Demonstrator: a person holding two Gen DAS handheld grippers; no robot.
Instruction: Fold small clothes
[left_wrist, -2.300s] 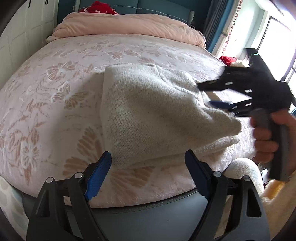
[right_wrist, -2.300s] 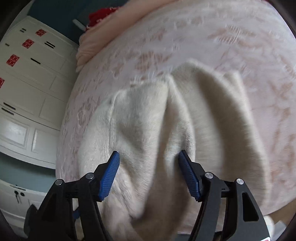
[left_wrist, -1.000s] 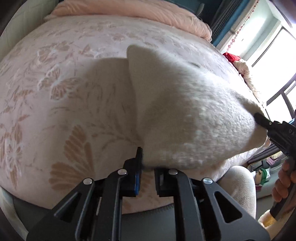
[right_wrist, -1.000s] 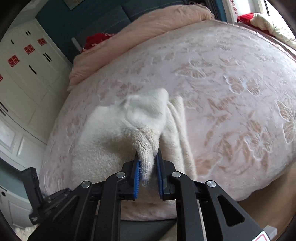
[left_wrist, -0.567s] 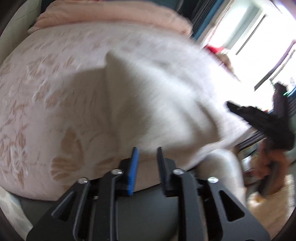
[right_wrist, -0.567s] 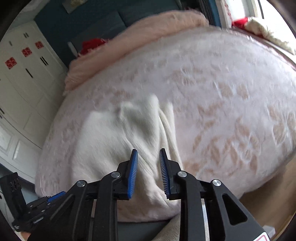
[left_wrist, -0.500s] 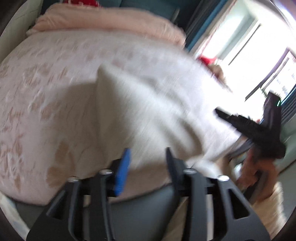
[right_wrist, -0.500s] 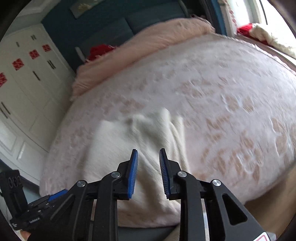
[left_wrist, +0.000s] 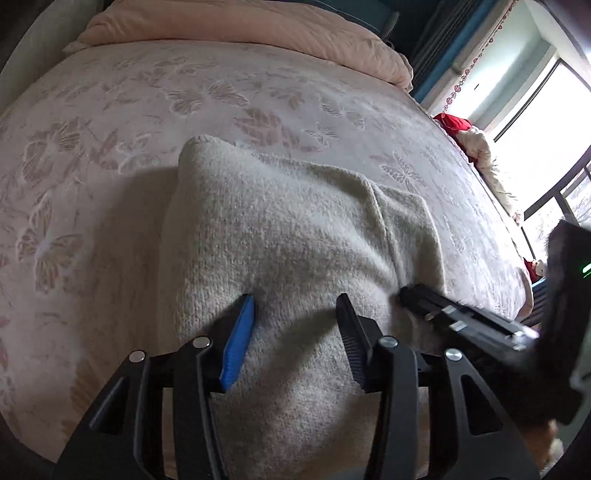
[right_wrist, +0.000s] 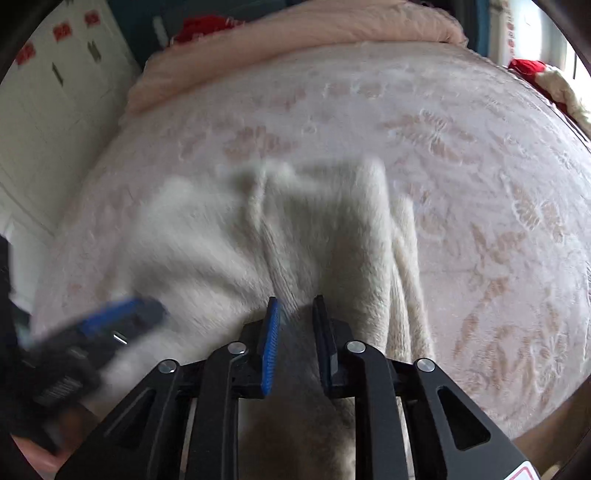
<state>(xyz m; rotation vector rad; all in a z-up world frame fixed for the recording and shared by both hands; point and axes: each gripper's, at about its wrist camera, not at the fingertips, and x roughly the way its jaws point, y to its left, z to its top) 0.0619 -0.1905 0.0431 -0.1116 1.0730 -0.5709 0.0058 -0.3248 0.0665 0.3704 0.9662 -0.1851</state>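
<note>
A cream knitted sweater (left_wrist: 295, 240) lies folded on the pink flowered bedspread (left_wrist: 110, 122), near the bed's front edge. My left gripper (left_wrist: 295, 306) is open, its jaws spread over the sweater's near part with nothing between them gripped. My right gripper (right_wrist: 295, 310) hovers over the same sweater (right_wrist: 314, 229) beside a raised fold, jaws a little apart and holding nothing. The right gripper also shows at the right in the left wrist view (left_wrist: 461, 321). The left gripper shows blurred at the lower left in the right wrist view (right_wrist: 122, 314).
A rolled pink duvet (left_wrist: 240, 33) lies along the head of the bed. White cupboards (right_wrist: 44, 96) stand to the left. A window (left_wrist: 554, 110) and red and cream cloth (left_wrist: 476, 140) are at the right.
Both grippers let go of the sweater corners they had pinched a second ago, and the sweater dropped flat. The left gripper opened wide; both moved in low over the sweater.
</note>
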